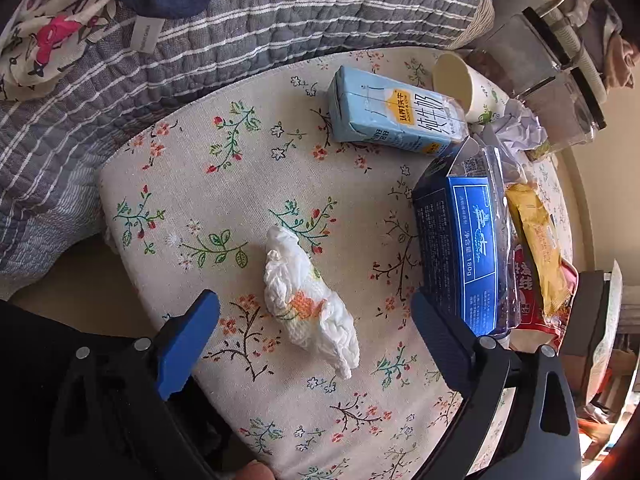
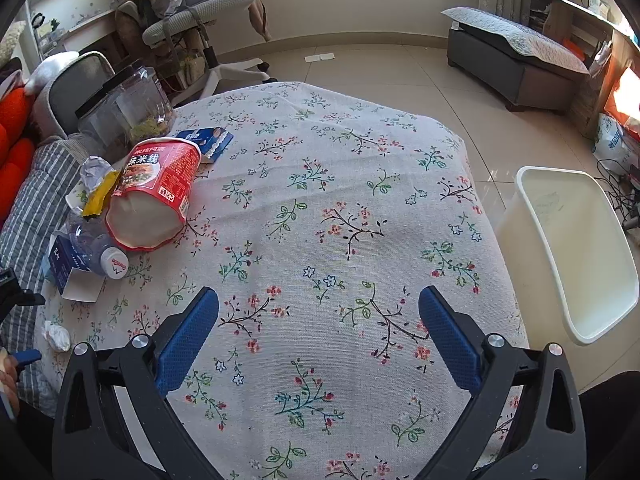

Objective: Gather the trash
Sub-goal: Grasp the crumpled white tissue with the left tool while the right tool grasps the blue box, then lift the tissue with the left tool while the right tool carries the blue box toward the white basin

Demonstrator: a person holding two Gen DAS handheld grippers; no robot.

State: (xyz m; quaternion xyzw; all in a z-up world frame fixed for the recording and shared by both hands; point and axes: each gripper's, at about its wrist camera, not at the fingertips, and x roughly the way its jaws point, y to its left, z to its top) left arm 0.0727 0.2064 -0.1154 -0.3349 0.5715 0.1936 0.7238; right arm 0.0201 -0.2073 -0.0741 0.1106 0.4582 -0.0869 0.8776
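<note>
A crumpled white tissue with an orange stain (image 1: 310, 302) lies on the floral tablecloth (image 1: 240, 184), between the fingers of my open left gripper (image 1: 316, 312), which hovers just above it. It also shows small in the right wrist view (image 2: 57, 336). Other trash lies at the table's side: a light blue milk carton (image 1: 392, 116), a paper cup (image 1: 464, 88), a dark blue box (image 1: 460, 240), a yellow wrapper (image 1: 536, 240), a red noodle cup (image 2: 156, 196) on its side and a plastic bottle (image 2: 98, 250). My right gripper (image 2: 318, 316) is open and empty over bare cloth.
A white waste bin (image 2: 568, 248) stands on the floor beside the table's right edge. A clear plastic jar (image 2: 124, 108) sits at the table's far left corner. A grey striped quilt (image 1: 200, 52) borders the table. An office chair (image 2: 200, 12) and a bench (image 2: 516, 56) stand beyond.
</note>
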